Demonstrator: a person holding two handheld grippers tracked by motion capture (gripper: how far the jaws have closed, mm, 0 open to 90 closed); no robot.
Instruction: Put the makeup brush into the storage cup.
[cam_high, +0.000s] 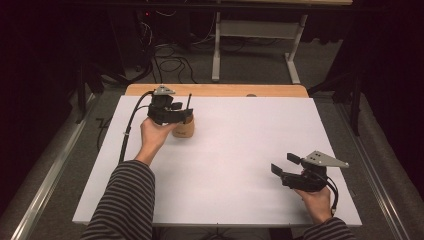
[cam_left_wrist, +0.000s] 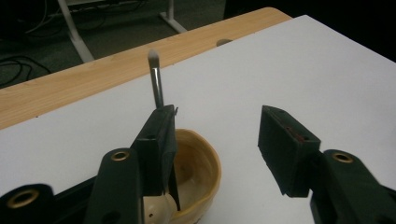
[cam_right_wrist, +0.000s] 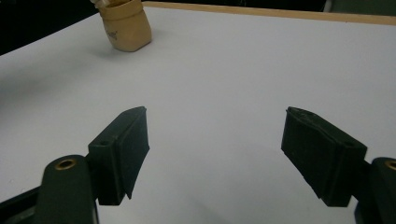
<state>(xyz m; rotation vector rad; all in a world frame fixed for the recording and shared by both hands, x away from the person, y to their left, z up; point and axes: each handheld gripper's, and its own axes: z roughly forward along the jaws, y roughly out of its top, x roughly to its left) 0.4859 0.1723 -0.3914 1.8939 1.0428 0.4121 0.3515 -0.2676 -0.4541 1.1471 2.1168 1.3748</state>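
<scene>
Tan cup (cam_left_wrist: 198, 177) holds a brush (cam_left_wrist: 156, 81) beside the parted left gripper (cam_left_wrist: 217, 149).

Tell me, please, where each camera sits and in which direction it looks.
High view: above the person's side, facing forward and down on the white table; both forearms, left gripper, right gripper.
Left gripper view: on that gripper, over the tan cup holding a brush; fingers apart.
Right gripper view: low, facing across the table; fingers apart.
All three share the cup.
</scene>
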